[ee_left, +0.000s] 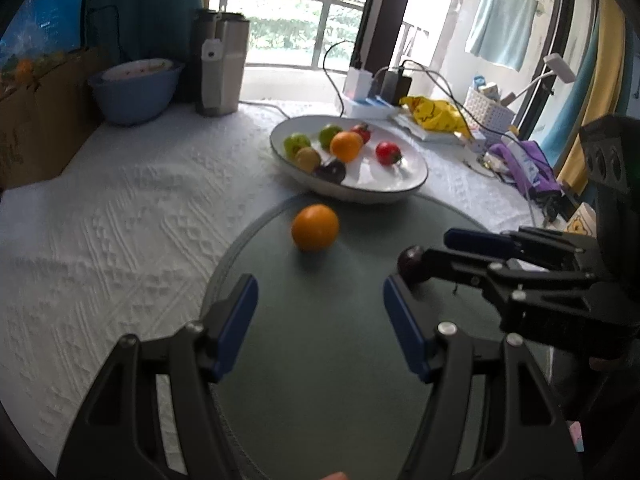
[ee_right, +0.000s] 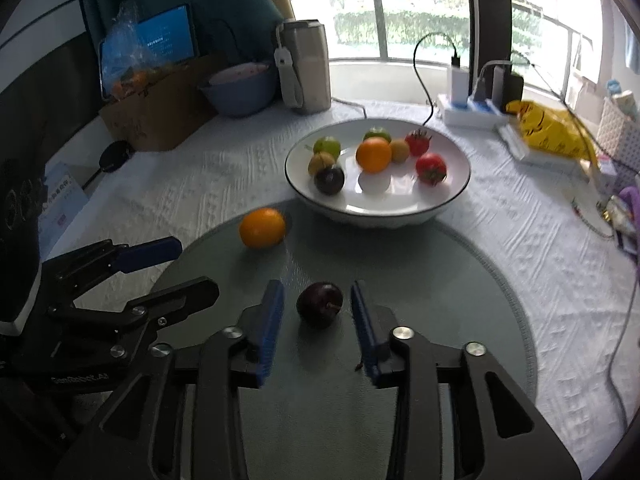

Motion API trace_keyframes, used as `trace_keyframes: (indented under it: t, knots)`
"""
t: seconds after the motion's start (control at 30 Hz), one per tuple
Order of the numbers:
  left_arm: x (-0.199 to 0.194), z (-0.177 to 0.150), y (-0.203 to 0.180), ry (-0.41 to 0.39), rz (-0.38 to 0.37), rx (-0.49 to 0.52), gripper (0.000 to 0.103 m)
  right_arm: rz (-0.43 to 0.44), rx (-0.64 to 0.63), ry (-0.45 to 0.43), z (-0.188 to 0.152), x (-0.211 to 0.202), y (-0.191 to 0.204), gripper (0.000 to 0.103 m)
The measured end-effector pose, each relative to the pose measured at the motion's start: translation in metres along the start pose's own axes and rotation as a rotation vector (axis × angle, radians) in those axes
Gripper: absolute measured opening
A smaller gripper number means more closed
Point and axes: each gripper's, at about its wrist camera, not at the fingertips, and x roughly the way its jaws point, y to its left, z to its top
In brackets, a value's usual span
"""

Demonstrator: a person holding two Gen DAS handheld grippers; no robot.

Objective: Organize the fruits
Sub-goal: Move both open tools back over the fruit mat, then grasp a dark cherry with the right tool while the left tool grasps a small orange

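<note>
The right gripper (ee_right: 316, 316) has its jaws apart around a dark plum (ee_right: 320, 304); a gap shows on each side between fruit and blue pads (ee_right: 272, 316), so no grip is applied. The plum rests on the round grey-green mat (ee_right: 440, 280). The left gripper (ee_left: 320, 320) is spread wide and empty, aimed at bare mat short of a loose orange (ee_left: 315, 227), which lies near the mat's far edge, just in front of the white bowl (ee_right: 460, 184).

Progress, as judged from the layout: the task appears partly done in either direction. Two fruits lie on the mat. The bowl contains a second orange (ee_right: 373, 155), two red tomatoes (ee_right: 430, 168), two green fruits (ee_right: 327, 146), two brownish fruits (ee_right: 321, 162) and another dark plum (ee_right: 329, 179). Whether fruit is being moved to the bowl or out of it cannot be determined.

Legible text: none. The lit screen (ee_right: 160, 40), the leaflet (ee_right: 60, 200) at left and the lettering on the left gripper's body are too blurred to read
</note>
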Motion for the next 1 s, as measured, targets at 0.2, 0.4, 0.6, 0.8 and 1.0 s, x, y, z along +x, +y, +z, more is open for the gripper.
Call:
trace_keyframes:
  t: [0.2,0.4,0.6,0.8,1.0]
  knots:
    - [0.009,-0.007,0.006,0.033,0.018,-0.013,0.067,0.007,-0.001,0.038,-0.004,0.016,-0.001,0.046]
    - [0.017,-0.003,0.007,0.049,0.036,0.003,0.067,-0.001,-0.025,0.051,-0.003,0.023,-0.002,0.035]
    - [0.031,0.010,-0.003,0.049,0.037,0.055,0.067,0.011,-0.023,0.035,0.002,0.020,-0.009,0.032]
    - [0.047,0.022,-0.005,0.066,0.037,0.069,0.066,0.005,-0.007,0.019,0.009,0.015,-0.022,0.032]
    - [0.055,0.032,-0.007,0.062,0.048,0.092,0.057,-0.003,0.008,0.011,0.015,0.015,-0.032,0.032]
